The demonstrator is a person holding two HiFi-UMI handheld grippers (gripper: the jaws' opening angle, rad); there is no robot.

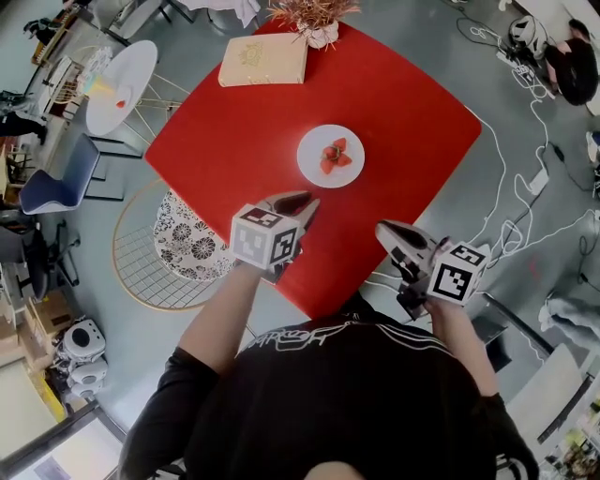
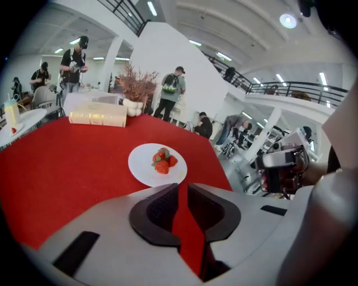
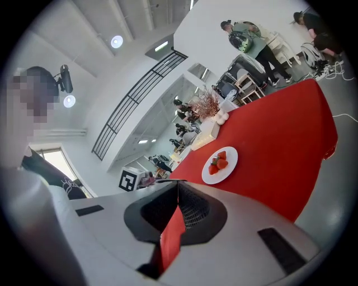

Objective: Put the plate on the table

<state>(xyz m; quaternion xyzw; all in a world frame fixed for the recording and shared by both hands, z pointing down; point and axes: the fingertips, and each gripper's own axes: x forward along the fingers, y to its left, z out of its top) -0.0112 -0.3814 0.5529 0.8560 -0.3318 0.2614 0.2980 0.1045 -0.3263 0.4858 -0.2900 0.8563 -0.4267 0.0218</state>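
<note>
Round white plate [image 1: 330, 173], flat, ctr of red square table [image 1: 412, 112]; no long axis. My left gripper [image 1: 298, 202] barely ajar, right gripper [image 1: 386, 230] clenched, both empty.

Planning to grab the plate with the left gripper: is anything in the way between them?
Nothing visible. Only bare red table lies between the left gripper and the plate of strawberries. The book and the dried plant sit beyond the plate, at the far corner.

No legible text, white lettering [image 1: 309, 335] across the black shirt [image 1: 361, 408] (upside down, warped) cannot be read
</note>
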